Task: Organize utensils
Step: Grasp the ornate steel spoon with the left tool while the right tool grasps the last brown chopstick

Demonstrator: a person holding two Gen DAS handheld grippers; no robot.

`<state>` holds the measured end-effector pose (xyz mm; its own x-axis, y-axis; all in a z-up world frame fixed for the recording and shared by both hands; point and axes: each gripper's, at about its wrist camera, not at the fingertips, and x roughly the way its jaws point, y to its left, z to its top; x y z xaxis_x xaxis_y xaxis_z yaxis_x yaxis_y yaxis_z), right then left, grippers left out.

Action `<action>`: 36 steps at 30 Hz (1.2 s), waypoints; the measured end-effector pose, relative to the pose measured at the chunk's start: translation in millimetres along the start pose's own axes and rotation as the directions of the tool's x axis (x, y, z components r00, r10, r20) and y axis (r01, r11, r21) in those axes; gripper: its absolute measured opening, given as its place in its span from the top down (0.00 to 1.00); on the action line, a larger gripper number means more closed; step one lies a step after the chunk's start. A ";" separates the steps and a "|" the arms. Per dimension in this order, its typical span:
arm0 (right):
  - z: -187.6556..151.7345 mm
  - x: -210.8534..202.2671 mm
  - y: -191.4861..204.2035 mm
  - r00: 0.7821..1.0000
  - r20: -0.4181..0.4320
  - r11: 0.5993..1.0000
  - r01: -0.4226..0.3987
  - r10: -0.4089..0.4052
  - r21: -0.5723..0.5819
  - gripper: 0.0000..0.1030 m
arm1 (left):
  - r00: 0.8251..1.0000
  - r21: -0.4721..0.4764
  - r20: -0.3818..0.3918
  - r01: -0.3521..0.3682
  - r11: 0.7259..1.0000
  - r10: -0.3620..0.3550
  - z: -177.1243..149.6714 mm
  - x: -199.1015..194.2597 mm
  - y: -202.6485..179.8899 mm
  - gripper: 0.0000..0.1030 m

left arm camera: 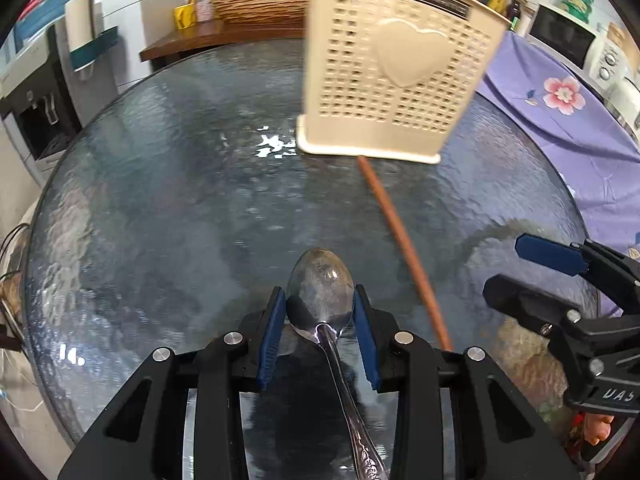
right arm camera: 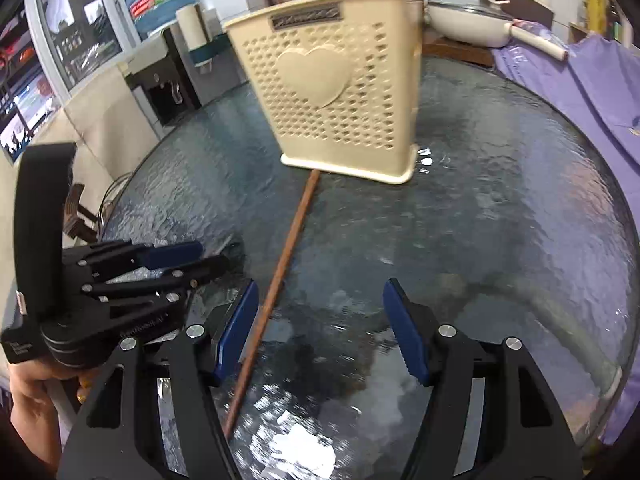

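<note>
A metal spoon (left arm camera: 322,292) lies with its bowl between the blue pads of my left gripper (left arm camera: 320,300), which is shut on it over the round glass table (left arm camera: 160,208). A brown chopstick (left arm camera: 404,248) lies on the glass, running from the cream perforated utensil holder (left arm camera: 396,80) toward me. In the right wrist view the holder (right arm camera: 336,96) stands at the centre back, with the chopstick (right arm camera: 276,284) just inside the left finger of my right gripper (right arm camera: 320,316), which is open and empty. The left gripper (right arm camera: 208,256) shows at the left.
A purple flowered cloth (left arm camera: 568,120) covers the right side. A wooden shelf with a wicker basket (left arm camera: 256,4) stands behind the table. A water dispenser (right arm camera: 168,80) stands at the left, a white pan (right arm camera: 472,24) at the back right.
</note>
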<state>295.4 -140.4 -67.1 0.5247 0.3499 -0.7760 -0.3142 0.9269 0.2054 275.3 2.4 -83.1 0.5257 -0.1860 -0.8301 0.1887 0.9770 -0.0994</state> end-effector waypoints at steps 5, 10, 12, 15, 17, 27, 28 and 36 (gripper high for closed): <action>9.9 19.2 18.7 0.999 -0.039 0.998 0.012 -0.015 -0.053 0.37 | 1.000 0.003 0.002 -0.005 1.000 0.005 0.0 -1.1 9.6 0.68; 24.5 43.2 26.4 0.996 -0.073 0.996 0.054 -0.058 -0.066 0.46 | 1.000 0.008 0.004 -0.007 1.000 0.007 1.9 -0.1 10.5 0.68; 31.8 53.3 25.0 0.994 -0.080 0.995 0.076 -0.081 -0.061 0.47 | 1.000 0.001 0.004 0.000 1.000 0.000 2.3 -0.1 11.7 0.67; 41.4 63.9 21.8 0.991 -0.093 0.995 0.087 -0.091 -0.049 0.55 | 1.000 0.007 0.006 -0.001 1.000 0.001 2.4 -0.2 13.4 0.67; 49.1 70.6 20.9 0.990 -0.096 0.994 0.101 -0.106 -0.051 0.58 | 1.000 0.016 0.006 -0.007 1.000 0.007 2.2 -0.3 14.2 0.67; 81.8 95.8 30.1 0.982 -0.107 0.985 0.150 -0.159 -0.091 0.70 | 0.999 0.059 0.005 -0.041 0.997 0.041 3.3 1.7 12.5 0.67; 82.5 98.7 32.9 0.980 -0.105 0.982 0.161 -0.171 -0.101 0.75 | 0.999 0.060 0.006 -0.043 0.997 0.043 3.8 2.2 11.7 0.67; 97.2 109.7 42.6 0.979 -0.121 0.983 0.150 -0.162 -0.104 0.90 | 0.999 0.052 -0.016 -0.037 0.998 0.038 14.4 9.1 7.1 0.60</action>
<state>416.6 -49.3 -85.5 0.4692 0.1756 -0.8655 -0.3121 0.9498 0.0235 293.3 6.1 -83.5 0.5190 -0.1471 -0.8420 0.2122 0.9764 -0.0398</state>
